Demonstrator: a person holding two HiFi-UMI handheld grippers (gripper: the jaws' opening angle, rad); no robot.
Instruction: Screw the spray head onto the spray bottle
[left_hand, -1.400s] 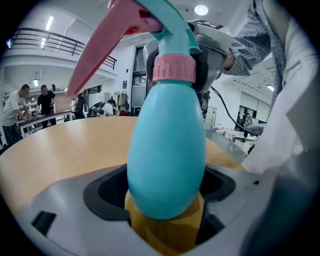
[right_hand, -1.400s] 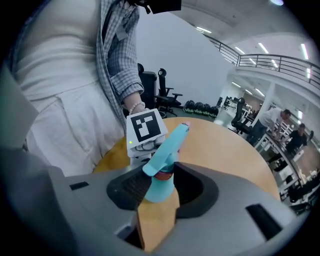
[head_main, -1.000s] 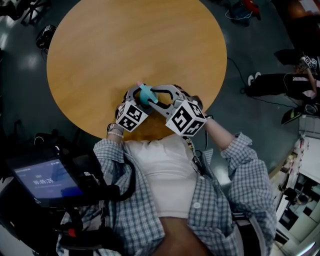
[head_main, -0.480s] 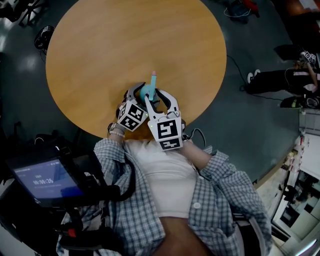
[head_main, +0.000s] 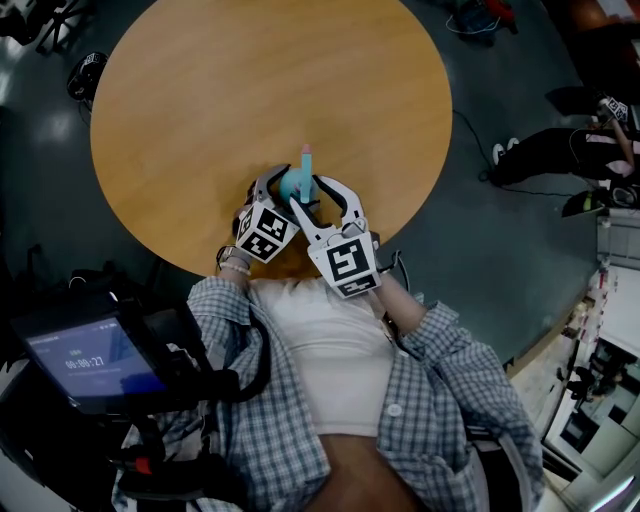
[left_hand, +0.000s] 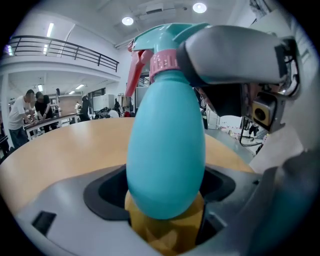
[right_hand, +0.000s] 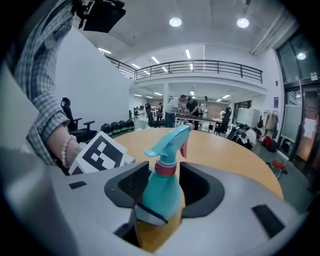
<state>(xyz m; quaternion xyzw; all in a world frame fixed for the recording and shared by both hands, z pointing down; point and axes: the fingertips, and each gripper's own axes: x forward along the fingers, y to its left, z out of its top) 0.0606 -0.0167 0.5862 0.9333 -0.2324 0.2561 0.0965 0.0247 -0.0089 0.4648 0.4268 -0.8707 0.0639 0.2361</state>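
Observation:
A teal spray bottle (head_main: 297, 185) stands upright near the near edge of the round wooden table (head_main: 250, 90). Its teal spray head (head_main: 306, 155) sits on top, nozzle pointing away from me, above a pink collar (right_hand: 165, 167). My left gripper (head_main: 278, 190) is shut on the bottle's body (left_hand: 165, 150). My right gripper (head_main: 318, 190) straddles the neck from the right. Its jaws are opening, and in the right gripper view a small gap shows on each side of the collar. A right fingertip (left_hand: 230, 55) shows beside the collar in the left gripper view.
The table stretches away beyond the bottle. A dark screen device (head_main: 95, 360) hangs at my lower left. Someone's legs (head_main: 560, 160) and cables lie on the floor to the right. People stand at a far bench (right_hand: 182, 107), with an office chair (right_hand: 75, 122) at the left.
The right gripper swung round from the right to directly behind the bottle, and the spray head turned from pointing left to pointing away. Its jaws now stand slightly wider.

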